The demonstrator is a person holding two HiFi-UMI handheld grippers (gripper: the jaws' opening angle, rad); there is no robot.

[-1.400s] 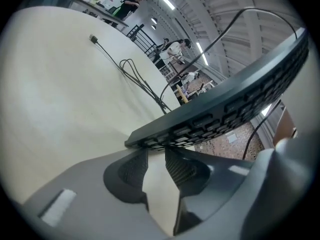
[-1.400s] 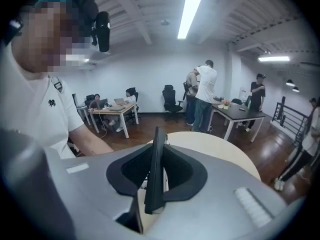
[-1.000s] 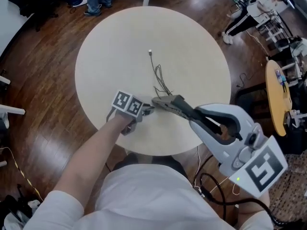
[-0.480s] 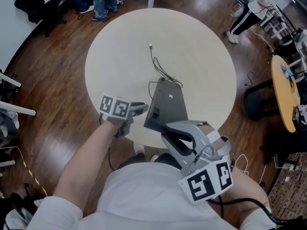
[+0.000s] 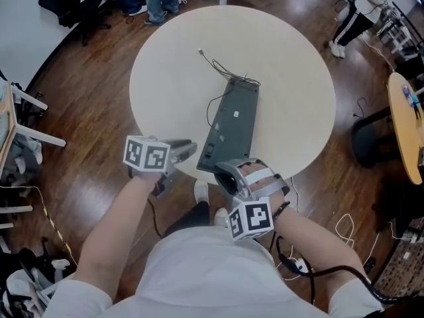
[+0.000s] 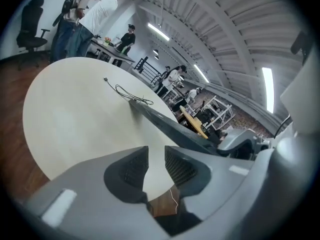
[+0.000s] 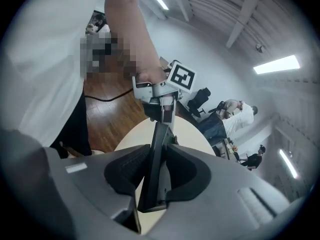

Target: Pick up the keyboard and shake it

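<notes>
- Keyboard stretches away from the right gripper over the round table, its flat dark face with a small pale label turned upward.
- Its near end juts past the table's edge and sits in that gripper. The far end, well apart from both grippers, trails a thin cable across the tabletop.
- From the left gripper view the keyboard looks tilted, with the far end down on the table and the near end raised toward the right gripper.
- The right gripper has its jaws opening, with the edge of the keyboard standing upright between them. One pad lies along it, the other meets it near the tip, and a sliver of table shows lower down.
- The right forearm comes in from the lower right. The hand is turned so the marker cube faces up and back toward the body.
- The left gripper hovers at the table's near edge, just beside the keyboard's near corner and apart from it, pointing across toward the right gripper.
- Its jaws are drawn almost together, leaving only a narrow slit, with nothing in it.
- The bare left forearm reaches up from the lower left, with its cube on top.
</notes>
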